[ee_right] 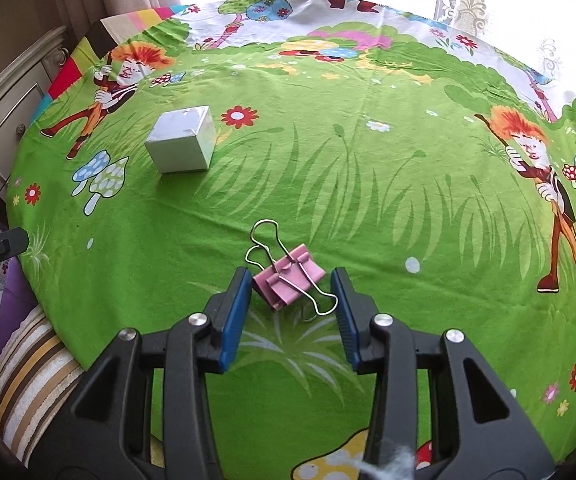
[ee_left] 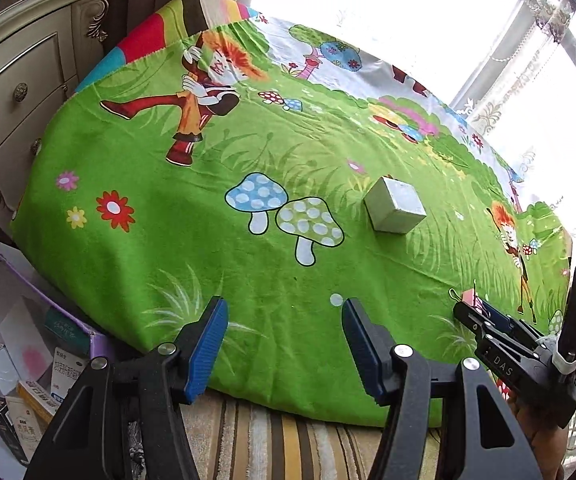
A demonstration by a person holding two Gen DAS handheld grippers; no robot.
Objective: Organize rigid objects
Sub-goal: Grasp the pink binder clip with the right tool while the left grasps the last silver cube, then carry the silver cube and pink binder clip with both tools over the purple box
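Observation:
A pink binder clip (ee_right: pixel 288 278) with wire handles lies on the green cartoon cloth (ee_right: pixel 368 184), between the tips of my right gripper (ee_right: pixel 291 300). Its jaws are open around the clip; the left pad is at the clip's edge. A small white box (ee_right: pixel 181 140) stands farther off to the left; it also shows in the left wrist view (ee_left: pixel 394 210). My left gripper (ee_left: pixel 283 340) is open and empty above the cloth's near edge. The right gripper (ee_left: pixel 488 320) shows at the right of the left wrist view, with a bit of the pink clip (ee_left: pixel 468 295).
A purple-edged box (ee_left: pixel 15 344) with several medicine packs sits at the lower left beside the table. A cream drawer cabinet (ee_left: pixel 15 92) stands at the left. A striped cushion (ee_right: pixel 31 372) lies under the cloth's near edge. A bright window with lace curtains is behind.

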